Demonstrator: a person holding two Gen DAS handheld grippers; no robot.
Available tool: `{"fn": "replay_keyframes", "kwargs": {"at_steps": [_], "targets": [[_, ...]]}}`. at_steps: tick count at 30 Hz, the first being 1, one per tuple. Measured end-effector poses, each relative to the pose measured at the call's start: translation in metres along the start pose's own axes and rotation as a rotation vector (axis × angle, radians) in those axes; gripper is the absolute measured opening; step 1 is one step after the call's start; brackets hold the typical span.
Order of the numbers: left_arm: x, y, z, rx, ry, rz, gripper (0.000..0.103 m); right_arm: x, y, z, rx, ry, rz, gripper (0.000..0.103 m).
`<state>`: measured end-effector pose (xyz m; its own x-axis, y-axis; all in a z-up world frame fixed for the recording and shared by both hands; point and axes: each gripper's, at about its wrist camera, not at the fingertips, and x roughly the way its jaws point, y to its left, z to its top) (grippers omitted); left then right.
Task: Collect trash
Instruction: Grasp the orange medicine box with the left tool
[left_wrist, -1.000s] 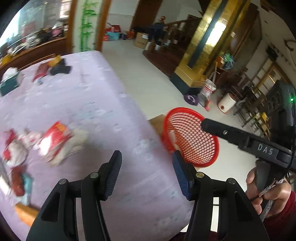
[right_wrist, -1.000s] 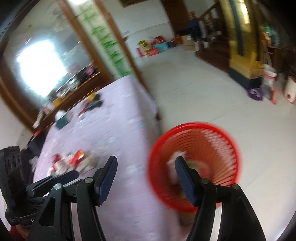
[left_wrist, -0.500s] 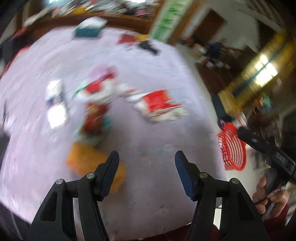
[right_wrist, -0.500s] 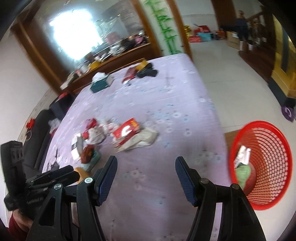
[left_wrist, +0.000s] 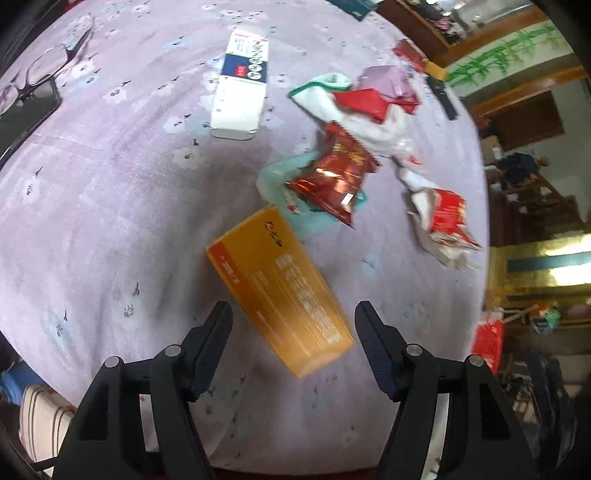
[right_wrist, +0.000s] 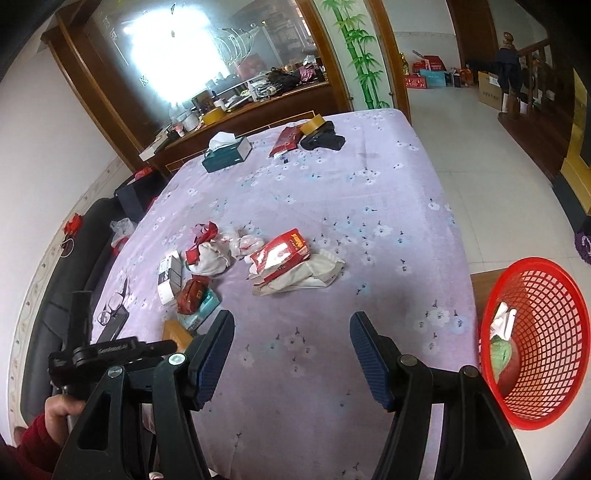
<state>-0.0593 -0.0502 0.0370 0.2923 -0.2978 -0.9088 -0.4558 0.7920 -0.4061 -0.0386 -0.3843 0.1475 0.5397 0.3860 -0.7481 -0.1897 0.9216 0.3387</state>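
My left gripper (left_wrist: 293, 321) is open and empty, just above the near end of an orange box (left_wrist: 279, 291) lying on the lilac tablecloth. Beyond it lie a red foil packet (left_wrist: 334, 177) on a teal wrapper, a white and blue box (left_wrist: 240, 85), and red and white wrappers (left_wrist: 443, 225). My right gripper (right_wrist: 291, 332) is open and empty over the cloth. The red mesh basket (right_wrist: 532, 343) stands at the table's right edge with some trash in it. The red wrapper on white paper (right_wrist: 284, 254) lies mid-table. The left gripper (right_wrist: 110, 350) shows at the lower left.
Glasses (left_wrist: 37, 74) and a dark phone (left_wrist: 26, 110) lie at the table's left edge. A tissue box (right_wrist: 227, 151), a tape roll (right_wrist: 312, 123) and a black item (right_wrist: 323, 140) sit at the far end. A dark sofa (right_wrist: 70, 266) is left; tiled floor is right.
My left gripper has swung from the basket side back over the table and come down close above the orange box. My right gripper has turned from the basket toward the table.
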Motion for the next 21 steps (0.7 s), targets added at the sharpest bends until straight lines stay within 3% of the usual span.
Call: {"fn": "replay_keyframes", "kwargs": {"at_steps": [5,10,21], "targets": [[0.017,-0.008,0.009,0.008,-0.011,0.041,0.068,-0.006,-0.010,-0.003,0.008,-0.001,-0.017,0.070],[0.028,-0.028,0.006,0.122,-0.026,0.095,0.068,-0.003,-0.018,-0.001,0.037,0.013,-0.009,0.070],[0.012,-0.014,0.004,0.286,-0.089,0.093,0.055,0.053,-0.014,0.021,0.193,0.124,0.146,0.071]]}}
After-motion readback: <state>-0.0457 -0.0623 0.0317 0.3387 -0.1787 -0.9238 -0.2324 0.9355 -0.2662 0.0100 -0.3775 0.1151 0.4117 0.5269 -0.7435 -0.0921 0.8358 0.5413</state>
